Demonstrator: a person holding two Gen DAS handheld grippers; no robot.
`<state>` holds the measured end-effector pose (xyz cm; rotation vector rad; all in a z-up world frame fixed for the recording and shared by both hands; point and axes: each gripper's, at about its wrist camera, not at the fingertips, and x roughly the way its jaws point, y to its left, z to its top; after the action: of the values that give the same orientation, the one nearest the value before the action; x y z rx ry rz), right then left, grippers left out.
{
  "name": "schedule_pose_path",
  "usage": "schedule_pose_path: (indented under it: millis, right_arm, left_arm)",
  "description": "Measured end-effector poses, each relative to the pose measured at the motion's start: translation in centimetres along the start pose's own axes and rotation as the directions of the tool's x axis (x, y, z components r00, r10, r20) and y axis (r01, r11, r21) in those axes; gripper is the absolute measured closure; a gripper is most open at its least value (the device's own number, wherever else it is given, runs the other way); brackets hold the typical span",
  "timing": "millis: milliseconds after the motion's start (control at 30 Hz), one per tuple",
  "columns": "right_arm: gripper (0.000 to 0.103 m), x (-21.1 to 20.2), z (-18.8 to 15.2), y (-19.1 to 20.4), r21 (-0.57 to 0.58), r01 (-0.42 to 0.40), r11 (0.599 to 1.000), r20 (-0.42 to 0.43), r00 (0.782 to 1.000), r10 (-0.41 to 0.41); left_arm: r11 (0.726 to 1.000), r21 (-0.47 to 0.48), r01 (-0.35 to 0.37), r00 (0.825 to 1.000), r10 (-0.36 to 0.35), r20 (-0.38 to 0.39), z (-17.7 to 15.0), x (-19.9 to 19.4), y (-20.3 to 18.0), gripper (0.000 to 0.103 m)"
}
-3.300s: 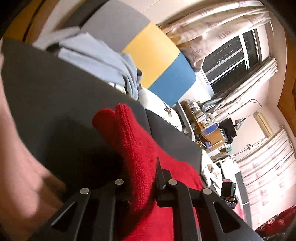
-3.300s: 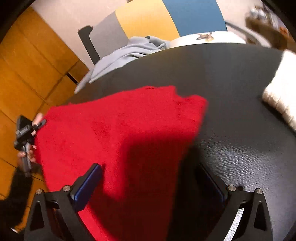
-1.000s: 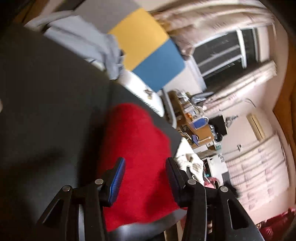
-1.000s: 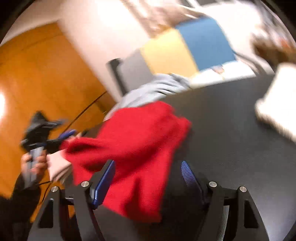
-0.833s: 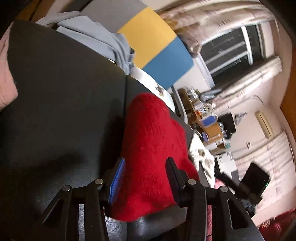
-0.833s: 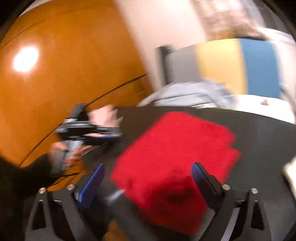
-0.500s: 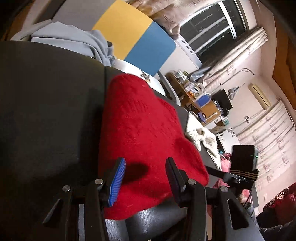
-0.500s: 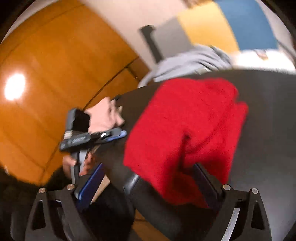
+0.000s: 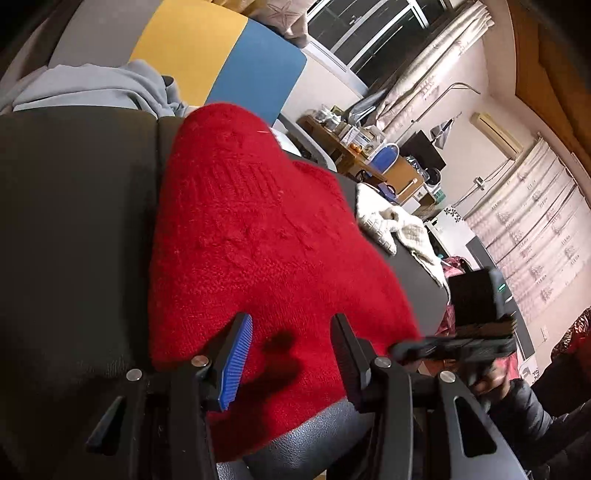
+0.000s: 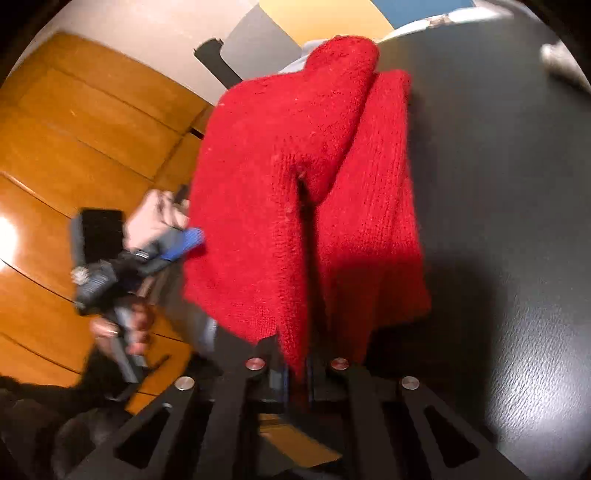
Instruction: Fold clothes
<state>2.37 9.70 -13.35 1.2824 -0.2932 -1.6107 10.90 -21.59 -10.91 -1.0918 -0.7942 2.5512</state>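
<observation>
Right gripper (image 10: 297, 373) jaws pinch the red sweater (image 10: 295, 177); left gripper (image 9: 291, 354) jaws open

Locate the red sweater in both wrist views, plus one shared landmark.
Left wrist: red sweater fills the centre, lying on the black table, running under the open left gripper.
Right wrist: it spans the centre from the top down to the right gripper, which is shut on its near edge.
Shared landmark: the yellow and blue panel, upper left in the left view, top edge in the right.
</observation>
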Motion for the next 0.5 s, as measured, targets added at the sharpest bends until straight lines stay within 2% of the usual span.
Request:
schedule_pose_path:
  millis: [33,67,133,167,200,300,367,500]
  right_arm:
    - [0.087,-0.7,0.5,0.4,-0.004,-0.024,1.0,0.022,0.999,0.024]
    - [0.08,-1.4,1.2,1.0,-0.022,-0.038,0.999,0.051,0.998,0.039]
    - [0.056,-2.7,2.8,1.9,-0.06,-0.036,0.998,0.125,0.991,0.044]
    - [0.036,-3.3,3.7,2.4,-0.078,-0.033,0.996,0.163,0.986,0.045]
    - [0.029,-4.0,4.5,2.8,-0.096,-0.029,0.995,0.2,0.979,0.048]
    - [0.029,-3.1,7.7,2.2,-0.068,-0.03,0.997,0.24,0.97,0.046]
    - [0.029,-1.6,9.3,1.3,-0.024,-0.016,1.0,0.233,0.972,0.021]
    - [0.029,0.9,10.4,-0.4,0.071,0.043,0.997,0.188,0.98,-0.056]
  left_arm:
    - [1.0,-0.017,0.013,1.0,-0.013,0.002,0.0,-0.1,0.3,0.058]
    - [0.999,-0.035,0.028,1.0,-0.028,0.004,0.1,-0.2,0.6,0.058]
    - [0.997,-0.059,0.048,0.999,-0.047,0.009,0.0,-0.3,1.0,0.058]
    - [0.997,-0.063,0.053,0.999,-0.052,0.013,0.0,-0.3,1.1,0.058]
    - [0.997,-0.056,0.049,0.999,-0.049,0.014,-0.1,-0.3,1.0,0.058]
    - [0.999,-0.017,0.028,1.0,-0.028,0.012,-0.3,-0.2,0.5,0.058]
    - [1.0,-0.001,0.024,1.0,-0.024,0.011,-0.3,-0.2,0.3,0.058]
    - [0.999,0.019,0.032,0.999,-0.033,0.012,-0.3,-0.1,0.3,0.058]
